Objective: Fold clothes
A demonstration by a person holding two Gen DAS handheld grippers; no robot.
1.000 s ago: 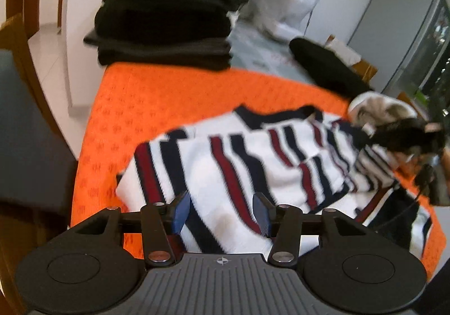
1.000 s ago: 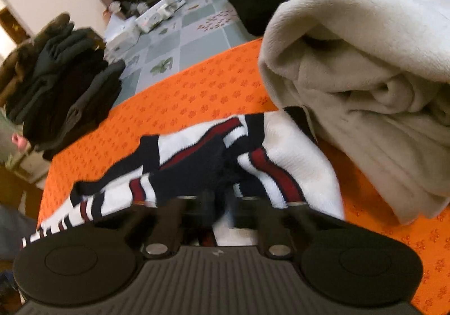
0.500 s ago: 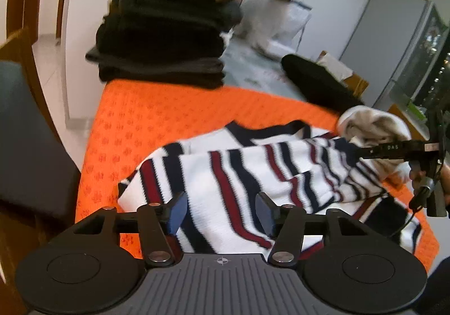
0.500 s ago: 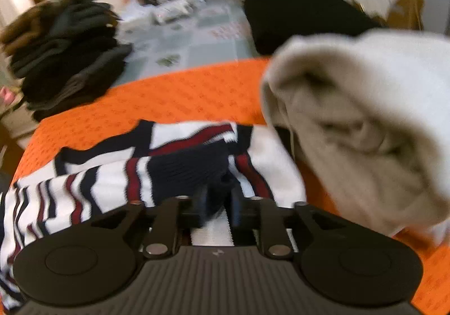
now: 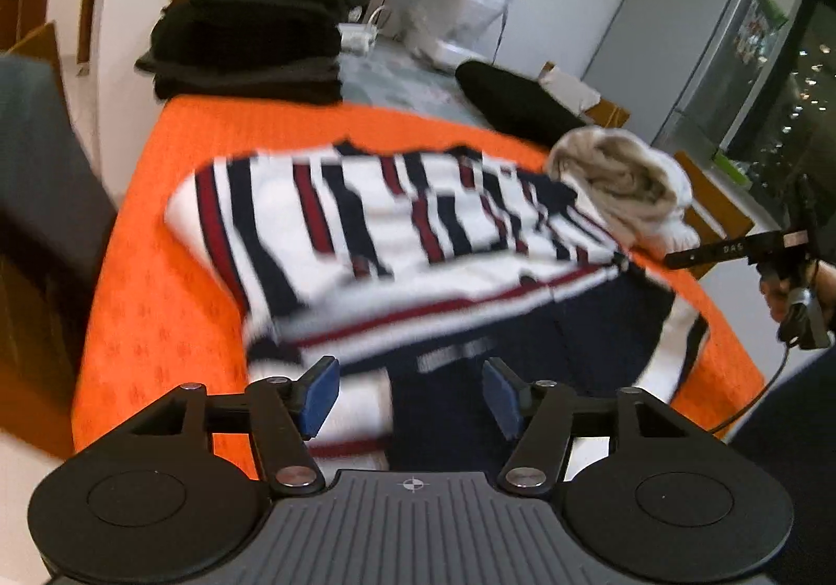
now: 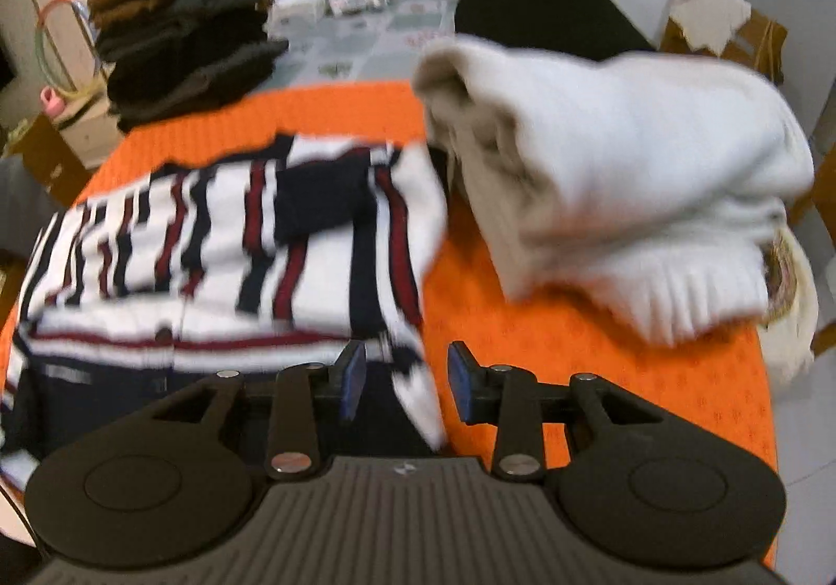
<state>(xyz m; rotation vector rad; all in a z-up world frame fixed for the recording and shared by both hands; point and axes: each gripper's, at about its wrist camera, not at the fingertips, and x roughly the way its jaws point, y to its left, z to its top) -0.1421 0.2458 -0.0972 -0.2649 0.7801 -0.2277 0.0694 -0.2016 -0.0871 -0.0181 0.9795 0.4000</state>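
Observation:
A white sweater with navy and red stripes lies folded on the orange tablecloth; its sleeves lie across the body and the navy hem faces me. It also shows in the right wrist view. My left gripper is open and empty, above the sweater's near hem. My right gripper is open and empty over the sweater's right near corner. The right gripper also shows in the left wrist view, at the table's right edge.
A crumpled cream and white garment lies on the cloth right of the sweater. A stack of dark folded clothes stands at the far left corner. A black garment lies beyond. A chair stands at left.
The right gripper let go of the navy sleeve cuff, which now lies on the sweater, and opened. Both grippers pulled back toward the near edge; the left opened wider.

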